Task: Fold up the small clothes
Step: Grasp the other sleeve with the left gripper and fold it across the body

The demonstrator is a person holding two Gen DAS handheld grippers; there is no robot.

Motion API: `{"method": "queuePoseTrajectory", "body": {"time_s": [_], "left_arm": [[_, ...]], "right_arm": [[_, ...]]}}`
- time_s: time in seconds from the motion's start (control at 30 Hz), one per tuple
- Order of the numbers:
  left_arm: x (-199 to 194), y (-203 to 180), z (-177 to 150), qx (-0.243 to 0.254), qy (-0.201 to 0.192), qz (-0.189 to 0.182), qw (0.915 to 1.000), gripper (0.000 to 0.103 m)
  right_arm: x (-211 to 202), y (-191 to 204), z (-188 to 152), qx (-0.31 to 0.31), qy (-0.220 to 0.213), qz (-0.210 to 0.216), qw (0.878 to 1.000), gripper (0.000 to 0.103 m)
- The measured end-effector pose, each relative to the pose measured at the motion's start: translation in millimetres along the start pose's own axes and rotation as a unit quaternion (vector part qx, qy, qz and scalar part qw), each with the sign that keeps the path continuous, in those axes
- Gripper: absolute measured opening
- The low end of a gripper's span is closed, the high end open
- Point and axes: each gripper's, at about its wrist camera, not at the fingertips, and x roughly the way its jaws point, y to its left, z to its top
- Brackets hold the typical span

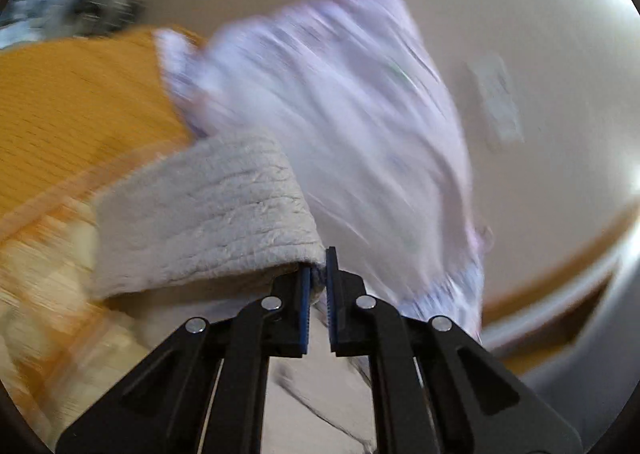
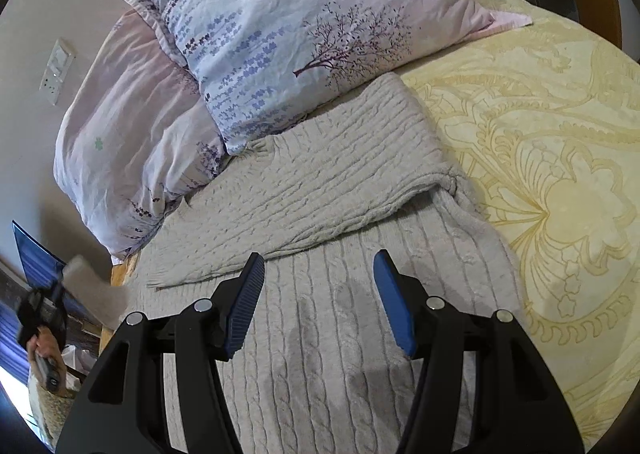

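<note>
A grey cable-knit sweater (image 2: 340, 354) lies flat on the bed, one sleeve (image 2: 312, 182) folded across its body. My right gripper (image 2: 320, 266) hovers open just above the body, with nothing between its pads. In the left wrist view my left gripper (image 1: 318, 266) is shut on the end of a grey knit sleeve (image 1: 200, 214), which is lifted off the bed; the picture is blurred by motion. At the far left of the right wrist view the lifted sleeve (image 2: 92, 286) shows as a blur beside a hand (image 2: 42, 342) holding that gripper.
Two floral pillows (image 2: 300, 34) (image 2: 132, 126) lie against the wall just behind the sweater. A yellow patterned bedspread (image 2: 540, 174) covers the bed to the right. The wooden bed frame (image 1: 80, 102) runs along the left. A wall switch plate (image 2: 58, 70) sits behind the pillows.
</note>
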Motion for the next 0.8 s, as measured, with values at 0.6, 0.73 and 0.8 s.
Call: {"method": "queuePoseTrajectory", "body": {"time_s": [0.6,0.73,0.8], "left_arm": [[161.1,-66.7,-209.7,0.2,0.302,0.037,0.9314,0.06],[113.2,-59.9,-175.5,0.24,0.25,0.038,0.9373,0.062],[97.1,-49.0,-153.9,0.259,0.211,0.073,0.9397,0.06]], "right_arm": [[-8.9,21.0,4.6,-0.075,0.009,0.003,0.997,0.059],[2.2,69.8,5.1,-0.175,0.025,0.032,0.984,0.059],[15.5,108.6,-1.7,-0.252,0.035,0.046,0.966,0.058]]}}
